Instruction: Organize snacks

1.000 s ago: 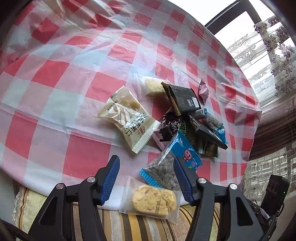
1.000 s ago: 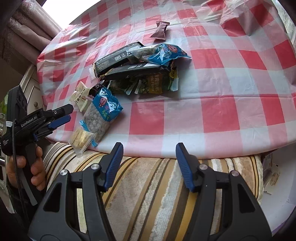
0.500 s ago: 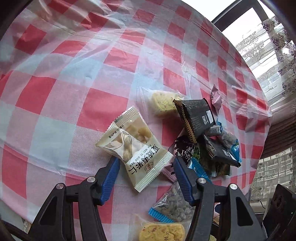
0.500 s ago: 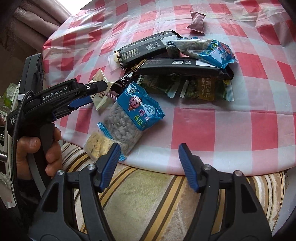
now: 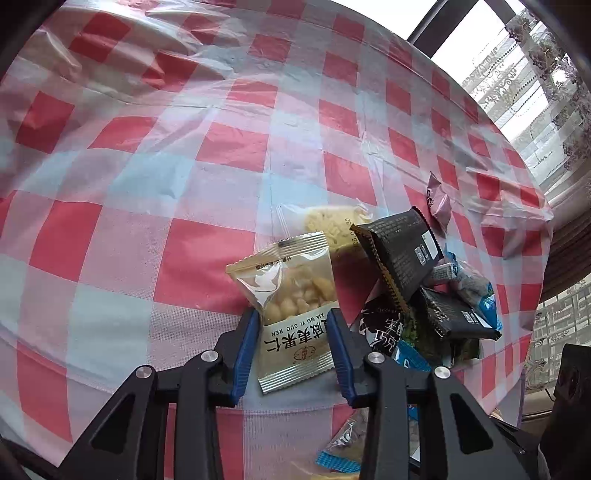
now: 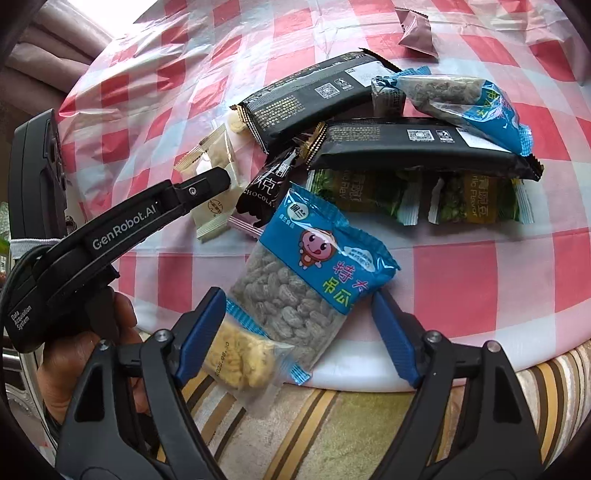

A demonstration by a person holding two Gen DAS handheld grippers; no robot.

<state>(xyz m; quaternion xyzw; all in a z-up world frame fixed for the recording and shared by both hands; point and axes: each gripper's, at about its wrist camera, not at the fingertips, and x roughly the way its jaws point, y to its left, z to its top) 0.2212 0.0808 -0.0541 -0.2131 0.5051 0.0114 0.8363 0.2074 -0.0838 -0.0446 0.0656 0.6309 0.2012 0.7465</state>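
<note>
The left gripper (image 5: pixel 291 325) is closing on the cream nut packet (image 5: pixel 291 306): its blue pads sit against the packet's two sides at mid-length, the printed end toward the camera and the clear end with the nuts beyond the tips. Whether the pinch is firm yet I cannot tell, though the pads look to be touching the film. Just past the packet lies a clear-wrapped biscuit (image 5: pixel 325 221), and off to the gripper's right is the heap of dark bars (image 5: pixel 402 254) and green and blue packets.

The right gripper (image 6: pixel 299 332) is opening wide, its jaws standing either side of the blue bag of seeds (image 6: pixel 306 288) without pressing it — nothing is held there. A second wrapped biscuit (image 6: pixel 240 358) lies by its left finger, hanging over the table edge (image 6: pixel 362 376) above a striped cushion (image 6: pixel 332 424). Beyond the bag the heap spreads over the checked cloth (image 6: pixel 480 273), with a small mauve sachet (image 6: pixel 417 33) well apart at the far side.

By my reading the sorting has barely begun: the snacks lie in one loose, overlapping pile, no groups or rows are laid out, and nearly every packet is left to place.
</note>
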